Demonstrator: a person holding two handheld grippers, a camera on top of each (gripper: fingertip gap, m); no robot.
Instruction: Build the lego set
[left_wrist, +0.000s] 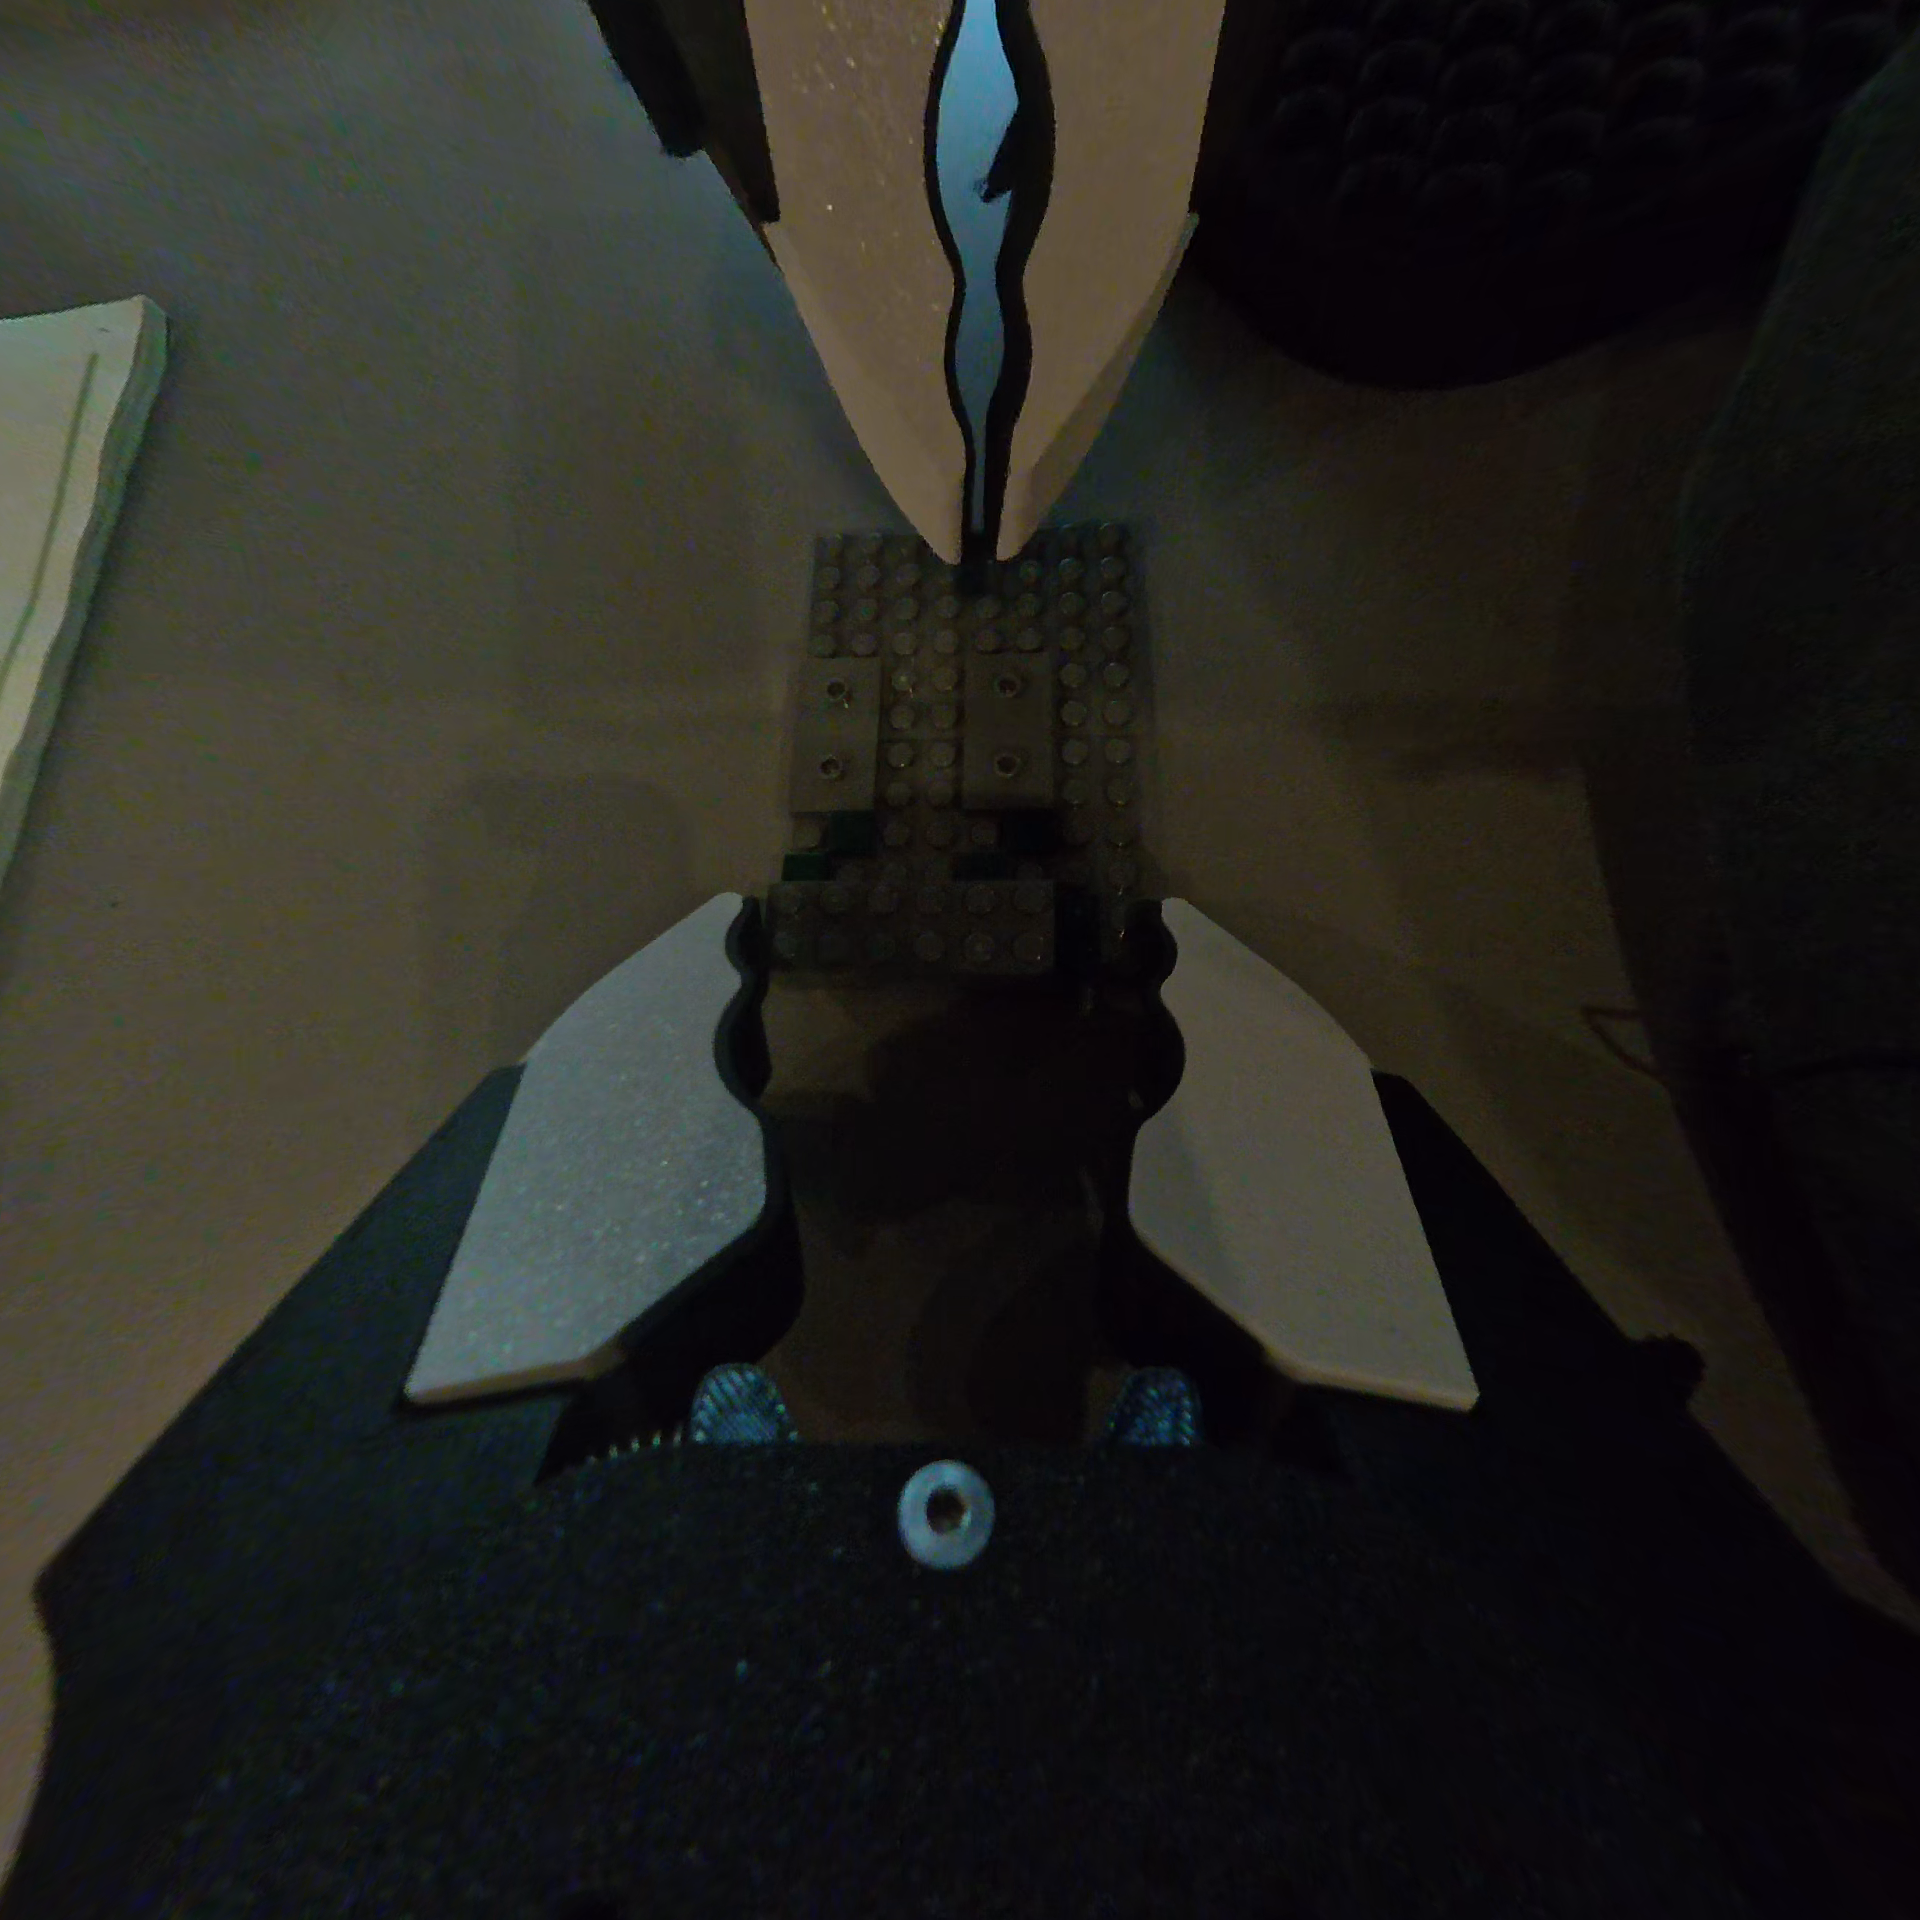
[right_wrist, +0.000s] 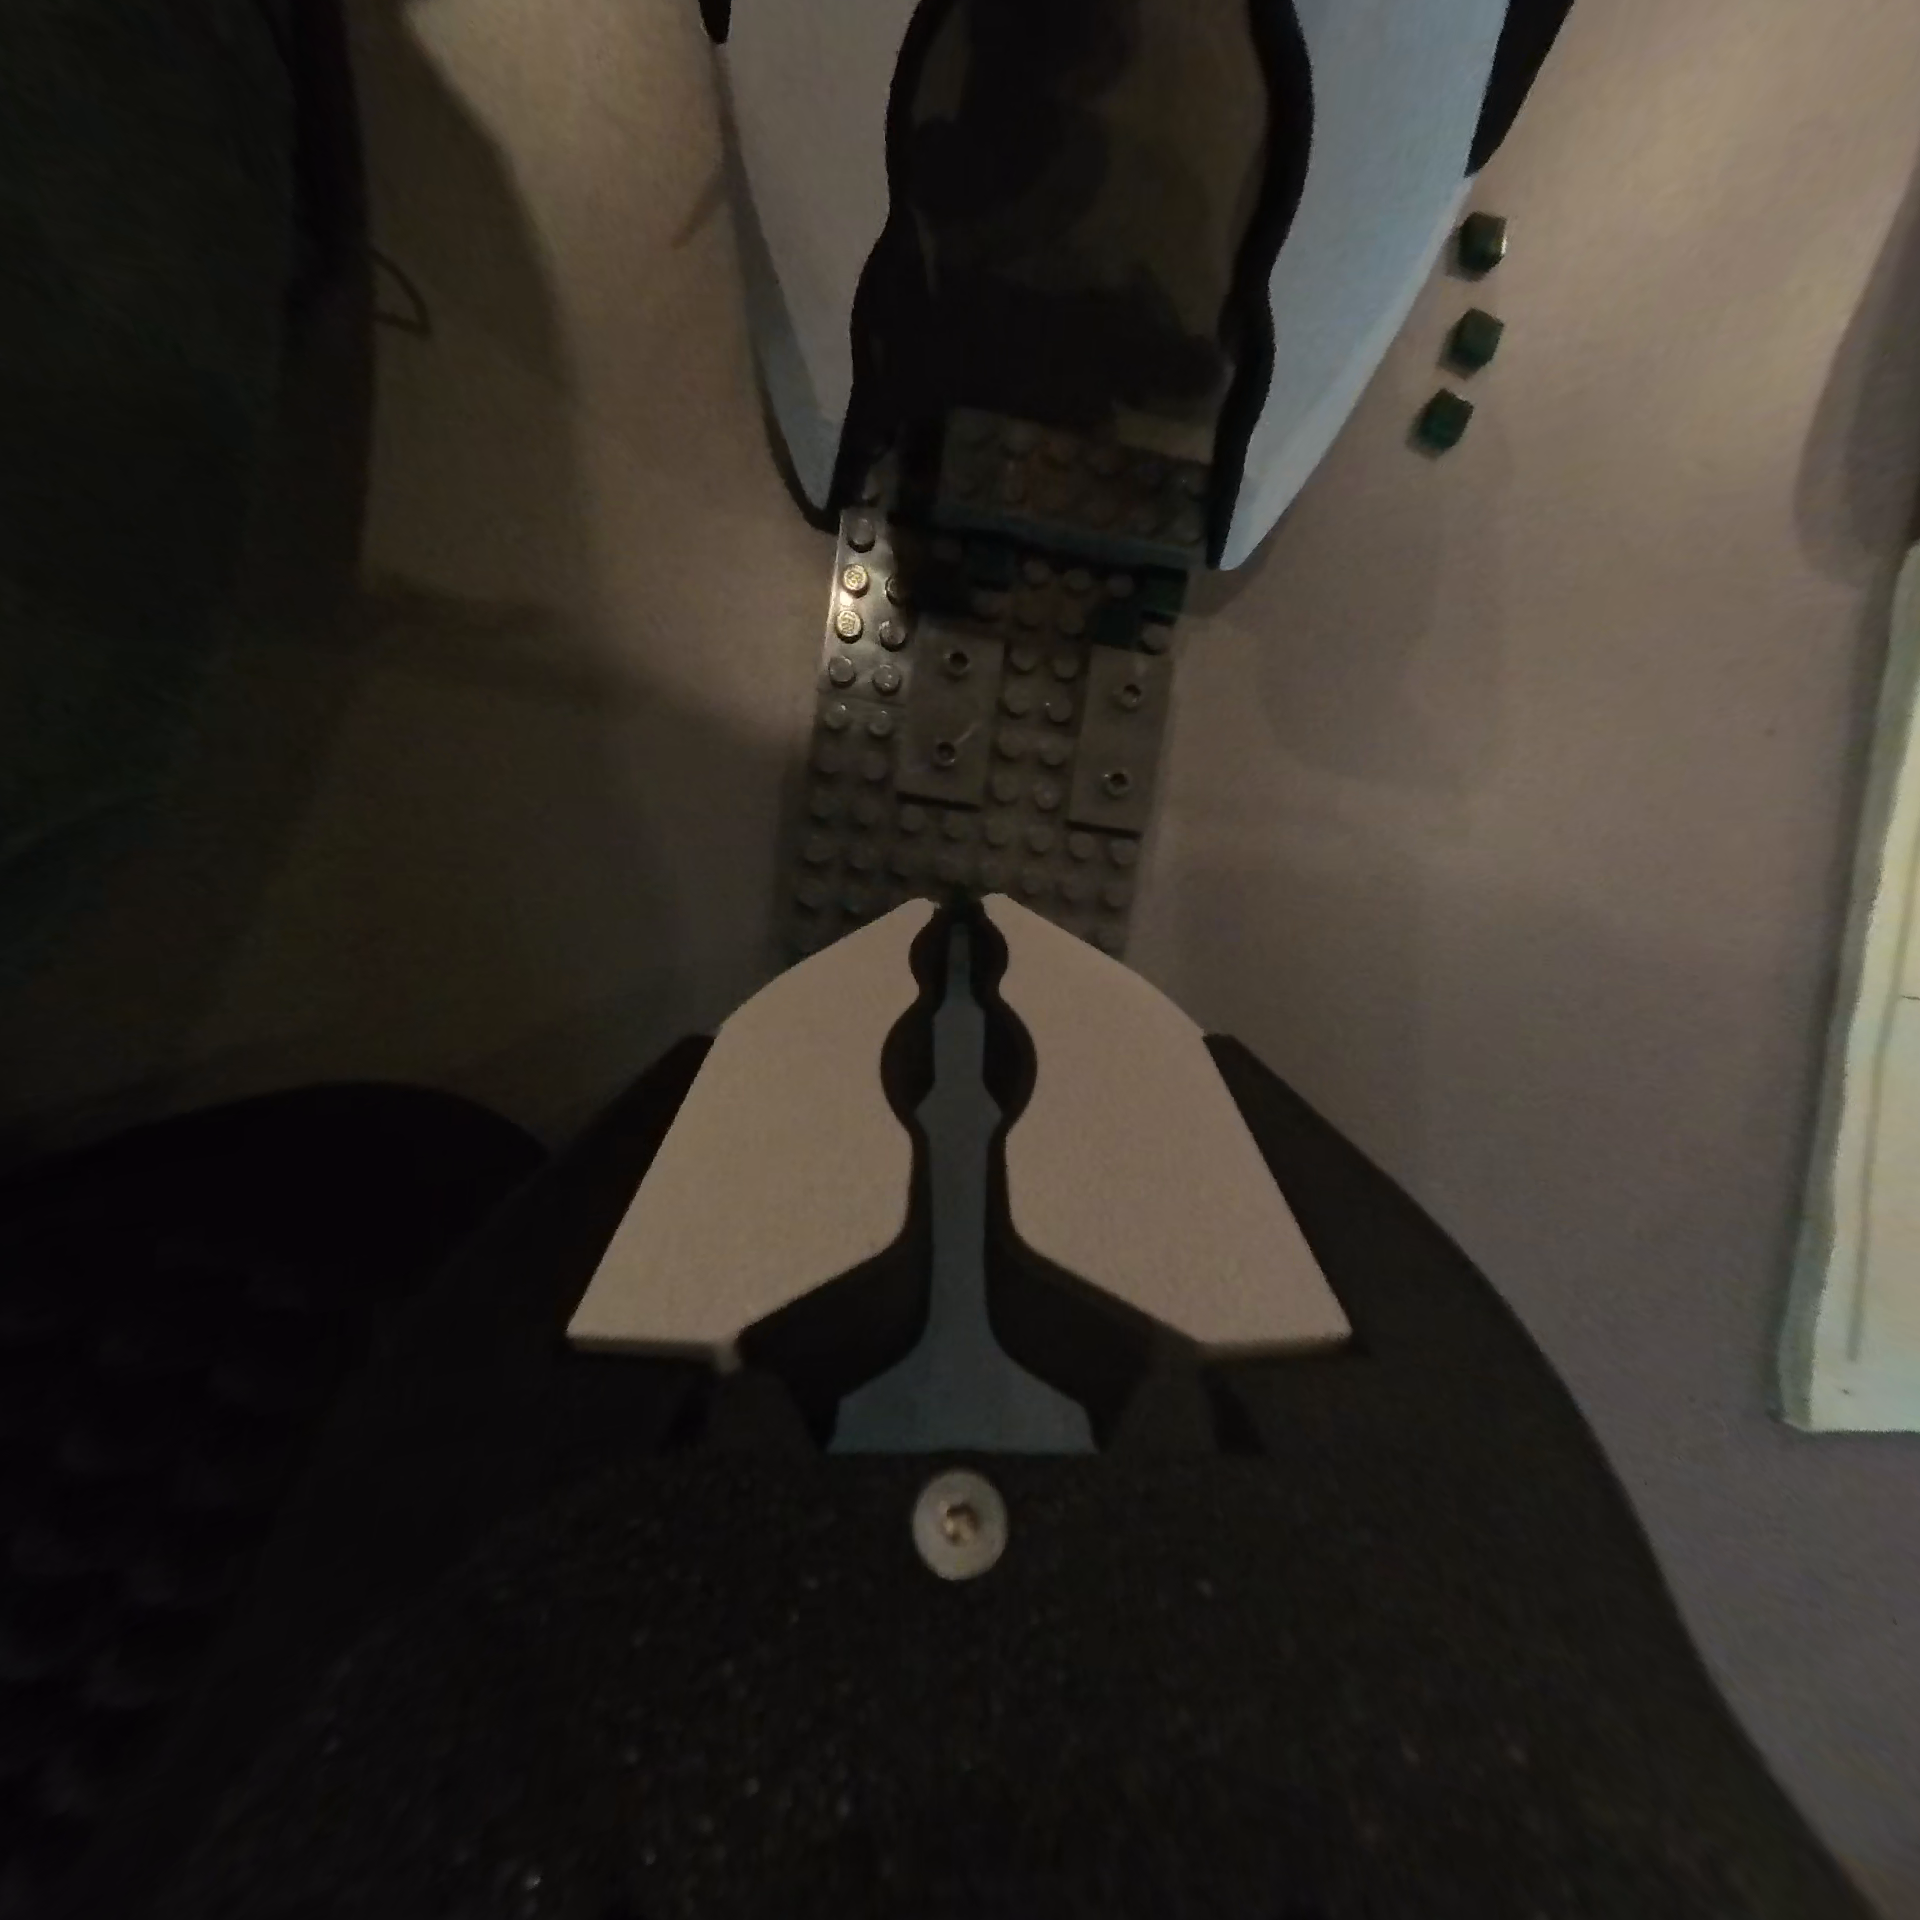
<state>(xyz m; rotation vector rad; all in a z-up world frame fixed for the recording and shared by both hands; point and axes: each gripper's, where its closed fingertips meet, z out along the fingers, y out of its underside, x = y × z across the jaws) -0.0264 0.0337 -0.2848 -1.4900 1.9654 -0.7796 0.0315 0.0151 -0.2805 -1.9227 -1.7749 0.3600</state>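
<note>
A grey Lego build, a long studded plate with two smooth tiles and a few dark green bits on it, lies on the pale table. My left gripper is shut on the sides of its near end. It also shows at the top of the right wrist view, clamped on the build. My right gripper comes in from the far end, nearly closed, with a small dark piece pinched at its tips over the plate's far studs. In its own view the right gripper touches the plate's near end.
Three small dark green pieces lie in a row on the table beside the left gripper. A white booklet lies at the table's side. A dark round object with a bumpy surface sits close to the right gripper. My right fingertips sit around 7 cm from my left ones.
</note>
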